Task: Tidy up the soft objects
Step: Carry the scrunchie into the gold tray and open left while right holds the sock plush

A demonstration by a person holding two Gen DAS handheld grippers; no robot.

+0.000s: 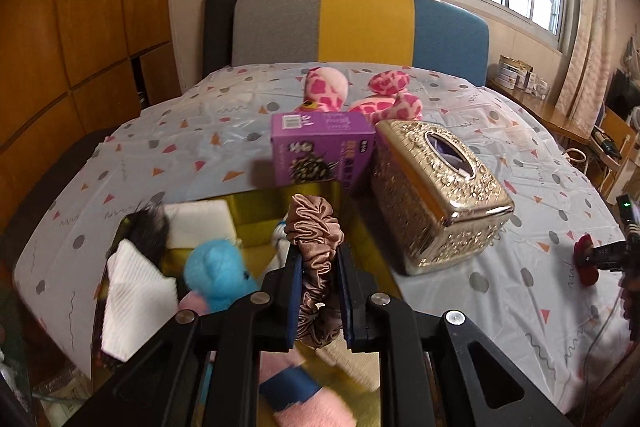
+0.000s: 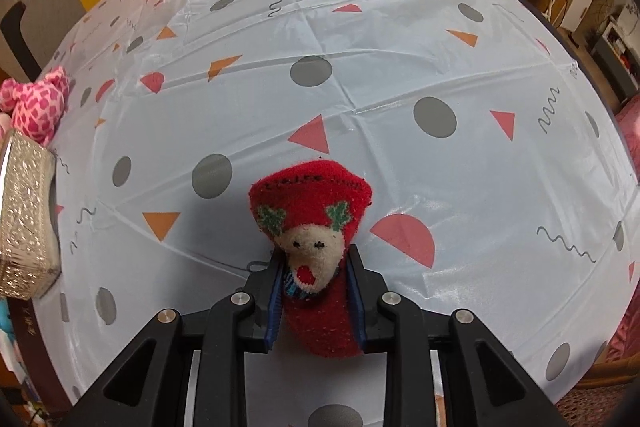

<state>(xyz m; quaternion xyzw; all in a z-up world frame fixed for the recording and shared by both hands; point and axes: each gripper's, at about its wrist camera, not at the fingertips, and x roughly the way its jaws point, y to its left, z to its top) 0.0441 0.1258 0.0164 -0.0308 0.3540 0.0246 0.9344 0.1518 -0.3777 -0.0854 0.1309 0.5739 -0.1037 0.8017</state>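
A table (image 2: 360,75) draped in a pale cloth with dots and triangles is seen in both views. At its near left edge a yellow tray (image 1: 256,227) is filled with soft things: a white cloth (image 1: 132,303), a blue plush (image 1: 218,273), a dark furry piece (image 1: 146,231) and a white sponge (image 1: 200,221). Beside the tray an ornate gold tissue box (image 1: 436,199) is set, with a purple carton (image 1: 320,151) touching it. Over the tray, a brown satin scrunchie (image 1: 316,239) is pinched in the narrowly closed left gripper (image 1: 318,255). Near the table's right edge, a red sock (image 2: 316,227) with a reindeer face is clamped in the right gripper (image 2: 314,263), its cuff resting on the cloth.
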